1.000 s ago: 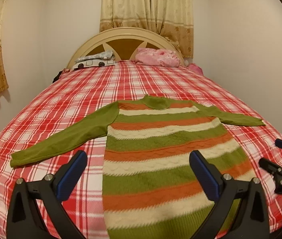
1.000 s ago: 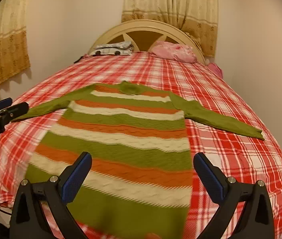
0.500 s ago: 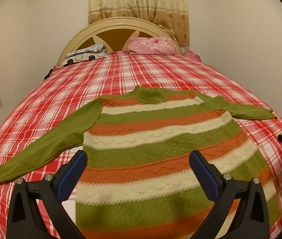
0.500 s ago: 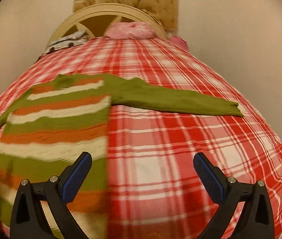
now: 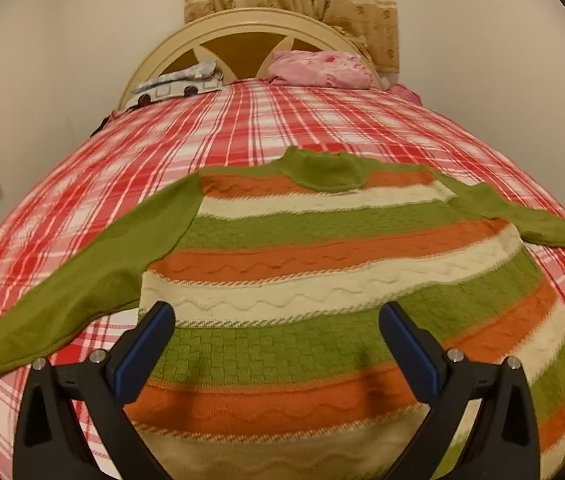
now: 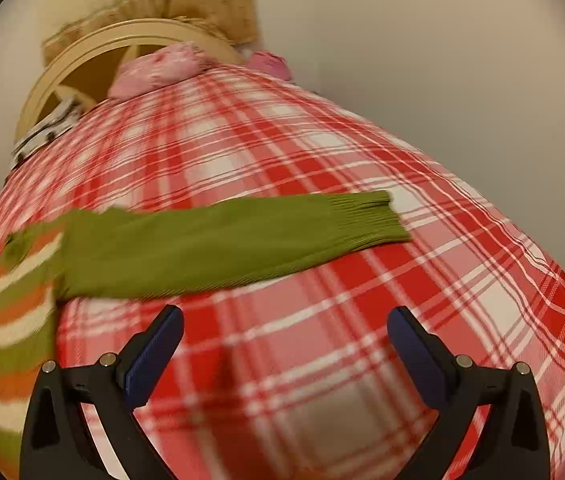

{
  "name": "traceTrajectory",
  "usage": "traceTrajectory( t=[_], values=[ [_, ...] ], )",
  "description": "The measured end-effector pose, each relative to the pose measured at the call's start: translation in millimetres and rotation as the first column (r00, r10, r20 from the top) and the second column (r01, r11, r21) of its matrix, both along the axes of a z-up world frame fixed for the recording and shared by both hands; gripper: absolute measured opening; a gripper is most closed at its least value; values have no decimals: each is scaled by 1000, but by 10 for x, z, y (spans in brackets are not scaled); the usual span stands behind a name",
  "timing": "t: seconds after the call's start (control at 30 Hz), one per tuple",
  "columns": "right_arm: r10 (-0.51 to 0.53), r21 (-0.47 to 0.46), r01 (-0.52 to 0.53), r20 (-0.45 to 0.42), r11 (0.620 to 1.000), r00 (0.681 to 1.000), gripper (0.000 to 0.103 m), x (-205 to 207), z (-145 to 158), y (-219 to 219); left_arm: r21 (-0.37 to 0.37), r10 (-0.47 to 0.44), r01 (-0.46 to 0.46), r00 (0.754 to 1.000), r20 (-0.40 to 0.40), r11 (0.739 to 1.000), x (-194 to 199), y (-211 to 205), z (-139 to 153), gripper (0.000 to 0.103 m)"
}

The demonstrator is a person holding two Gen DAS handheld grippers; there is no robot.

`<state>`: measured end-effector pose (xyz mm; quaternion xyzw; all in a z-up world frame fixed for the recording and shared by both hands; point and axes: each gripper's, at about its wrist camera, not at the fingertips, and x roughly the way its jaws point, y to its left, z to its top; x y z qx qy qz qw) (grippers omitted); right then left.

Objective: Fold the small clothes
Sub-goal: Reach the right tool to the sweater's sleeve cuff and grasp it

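A bed (image 5: 266, 128) with a red and white plaid cover fills both views. One striped sweater (image 5: 322, 264) in green, orange and cream lies flat on its middle, both sleeves spread. No writing is readable. Compared with a second ago, the left gripper (image 5: 276, 344) is closer over the sweater body, jaws wide apart, empty. The right gripper (image 6: 284, 348) has swung toward the sweater's right sleeve (image 6: 242, 240), also spread and empty.

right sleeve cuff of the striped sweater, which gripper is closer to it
Right. The right gripper, open, hovers over bare plaid bedspread just short of the sleeve cuff. The left gripper, open, sits over the sweater's striped body, cuff far off to its right.
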<state>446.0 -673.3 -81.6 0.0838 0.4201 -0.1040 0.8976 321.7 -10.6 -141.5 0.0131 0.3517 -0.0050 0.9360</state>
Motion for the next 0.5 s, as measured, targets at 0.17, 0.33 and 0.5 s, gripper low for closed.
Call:
traceTrajectory(
  t=[0.17,0.33,0.5],
  values=[
    [-103,55,104,-22,993,994,102,251,-117,-462,-19,34,-34,999,1,999,50,79,-60,103],
    [-156,103,162,-70,981,985,83,466,-245,-810,17,46,-47,999,11,999,110,90,-83,103],
    [-205,132,215,-84,968,975,78,627,-373,-1023,14,51,-51,999,3,999,141,147,-114,103]
  ],
)
